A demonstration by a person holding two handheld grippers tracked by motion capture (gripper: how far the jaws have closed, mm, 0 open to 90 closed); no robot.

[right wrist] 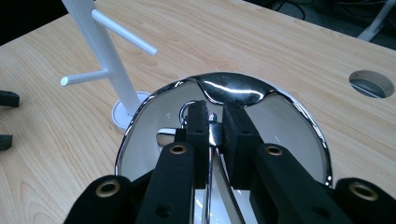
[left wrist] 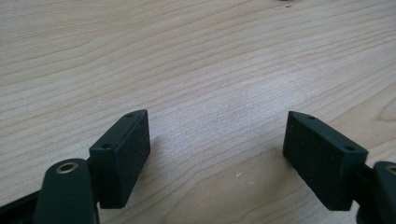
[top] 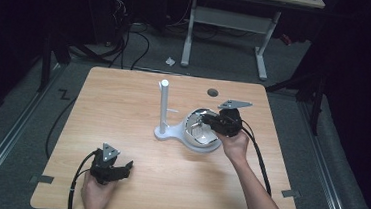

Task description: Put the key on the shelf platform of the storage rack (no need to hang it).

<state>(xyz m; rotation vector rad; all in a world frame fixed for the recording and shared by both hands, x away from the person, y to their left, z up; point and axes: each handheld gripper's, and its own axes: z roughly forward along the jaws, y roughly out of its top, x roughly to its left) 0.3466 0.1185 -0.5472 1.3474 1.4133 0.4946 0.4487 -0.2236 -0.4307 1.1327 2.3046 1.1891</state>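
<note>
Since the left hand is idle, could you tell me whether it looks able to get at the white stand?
Probably yes: bare table lies between the left gripper and the white stand.

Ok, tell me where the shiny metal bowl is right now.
In the high view the shiny metal bowl sits right of centre on the table, on the white stand base just right of its post, with the right hand-held gripper shut on a metal piece inside it.
</note>
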